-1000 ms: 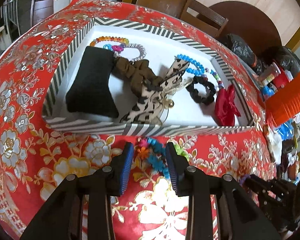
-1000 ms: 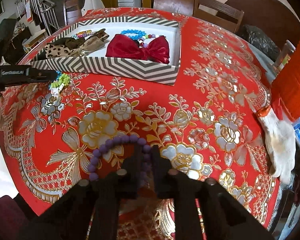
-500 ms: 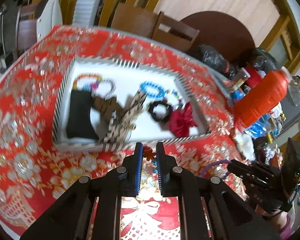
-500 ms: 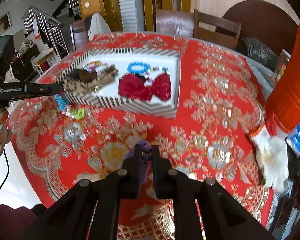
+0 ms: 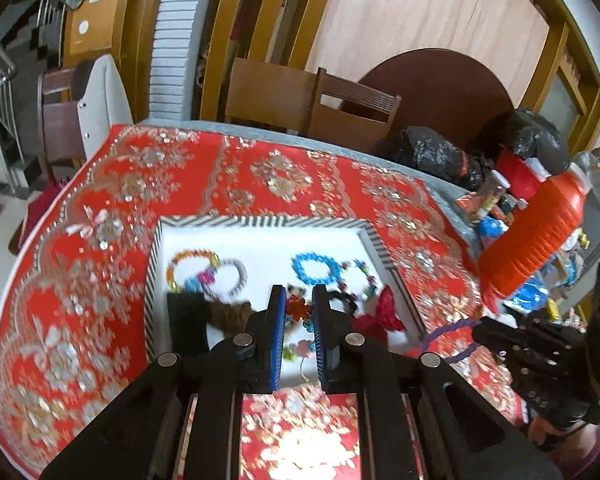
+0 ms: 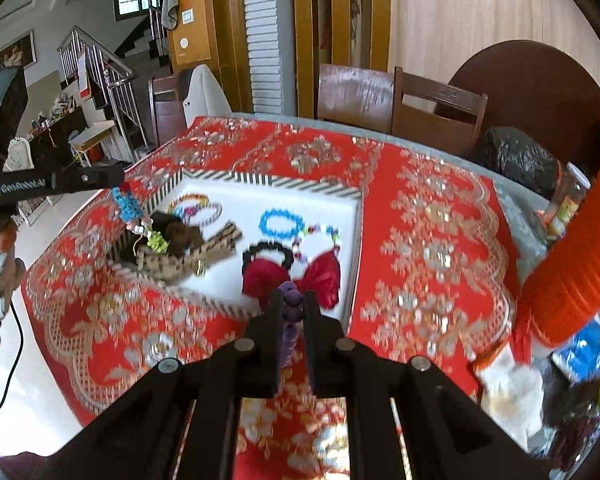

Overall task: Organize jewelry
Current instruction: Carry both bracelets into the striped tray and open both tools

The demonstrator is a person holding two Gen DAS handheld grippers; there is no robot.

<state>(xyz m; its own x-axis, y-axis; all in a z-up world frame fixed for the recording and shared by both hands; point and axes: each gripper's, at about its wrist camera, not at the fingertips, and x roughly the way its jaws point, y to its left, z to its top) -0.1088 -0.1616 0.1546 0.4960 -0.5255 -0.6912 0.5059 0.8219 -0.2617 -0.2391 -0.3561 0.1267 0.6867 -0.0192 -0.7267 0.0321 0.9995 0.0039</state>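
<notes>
My left gripper (image 5: 299, 312) is clamped on a colourful bead bracelet (image 5: 299, 311) that dangles above the striped box (image 5: 260, 222). My right gripper (image 6: 292, 304) pinches a purple bead bracelet (image 6: 291, 308), held above the red tablecloth (image 6: 440, 248) beside the box's near edge.

Purple bead bracelet (image 6: 292, 312), multicolored strand (image 5: 298, 320), both aloft
</notes>
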